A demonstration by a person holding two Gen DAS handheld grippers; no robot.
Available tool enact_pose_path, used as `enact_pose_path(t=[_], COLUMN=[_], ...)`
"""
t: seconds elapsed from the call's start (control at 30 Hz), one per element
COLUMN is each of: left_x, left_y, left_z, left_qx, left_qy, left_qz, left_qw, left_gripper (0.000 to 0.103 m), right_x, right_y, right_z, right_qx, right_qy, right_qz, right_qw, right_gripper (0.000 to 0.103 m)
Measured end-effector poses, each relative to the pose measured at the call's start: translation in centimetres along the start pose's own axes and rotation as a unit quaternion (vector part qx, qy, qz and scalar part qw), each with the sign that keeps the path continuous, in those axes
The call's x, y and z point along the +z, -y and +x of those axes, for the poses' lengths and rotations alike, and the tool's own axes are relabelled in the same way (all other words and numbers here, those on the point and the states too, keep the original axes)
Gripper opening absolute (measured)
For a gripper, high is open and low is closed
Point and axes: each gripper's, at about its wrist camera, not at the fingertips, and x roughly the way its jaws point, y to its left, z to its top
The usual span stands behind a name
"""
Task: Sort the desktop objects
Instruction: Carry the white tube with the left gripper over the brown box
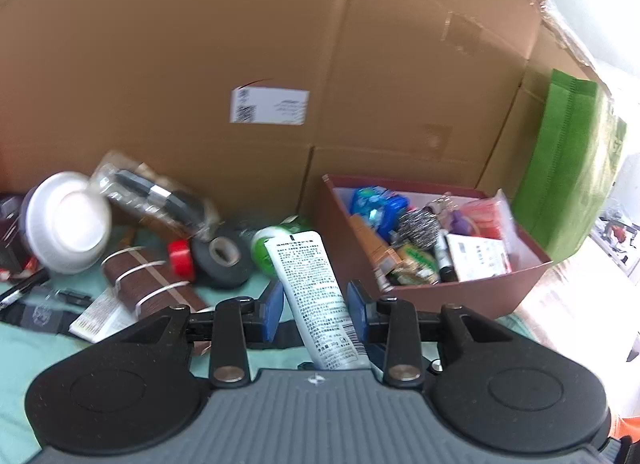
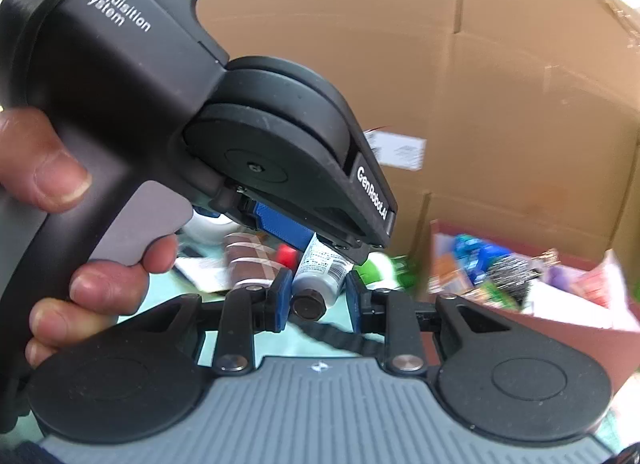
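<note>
My left gripper [image 1: 316, 310] is shut on a white printed tube [image 1: 310, 288] and holds it above the teal mat. In the right wrist view the same tube [image 2: 320, 270] hangs from the left gripper, cap end towards me. My right gripper [image 2: 316, 296] is open, its blue pads either side of the tube's dark cap [image 2: 308, 306], not touching it. A dark red box [image 1: 472, 292] full of small items stands to the right; it also shows in the right wrist view [image 2: 624, 348].
On the mat left of the tube lie a black tape roll [image 1: 222, 260], a red cap [image 1: 180, 258], a brown banded bundle [image 1: 148, 284], a white bowl [image 1: 66, 221] and a green bottle [image 1: 266, 244]. Big cardboard boxes [image 1: 240, 43] stand behind. A green bag [image 1: 560, 159] stands at the right.
</note>
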Motion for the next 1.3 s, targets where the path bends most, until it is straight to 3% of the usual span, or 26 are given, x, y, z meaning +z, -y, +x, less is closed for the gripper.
enact_pose_path(t=[0.4,0.93,1.2,1.3], left_x=[3.3,4.8,4.8,4.7], left_y=[7.9,15.4,17.0,17.4], left_z=[4.5,12.1,15.4,16.6], left_qx=[-0.059,-0.126,-0.139,-0.137], left_qy=[0.002,-0.017,-0.033,-0.041], left_qz=[0.046,0.054,0.047,0.047], left_qw=[0.9972,0.9904,0.9886,0.9886], left_gripper=[0.036,0.037,0.037,0.037], right_x=[0.3,-1.6,-2.4,-2.5], right_y=[8.2,18.8,20.4,20.8], right_z=[-0.5,0.1,-0.4,1.4], right_qx=[-0.072,-0.127,-0.133,-0.134], right_qy=[0.023,0.015,0.008,0.001], right_qz=[0.035,0.048,0.057,0.064], right_qw=[0.997,0.991,0.989,0.989], right_gripper=[0.028,0.028,0.028,0.028])
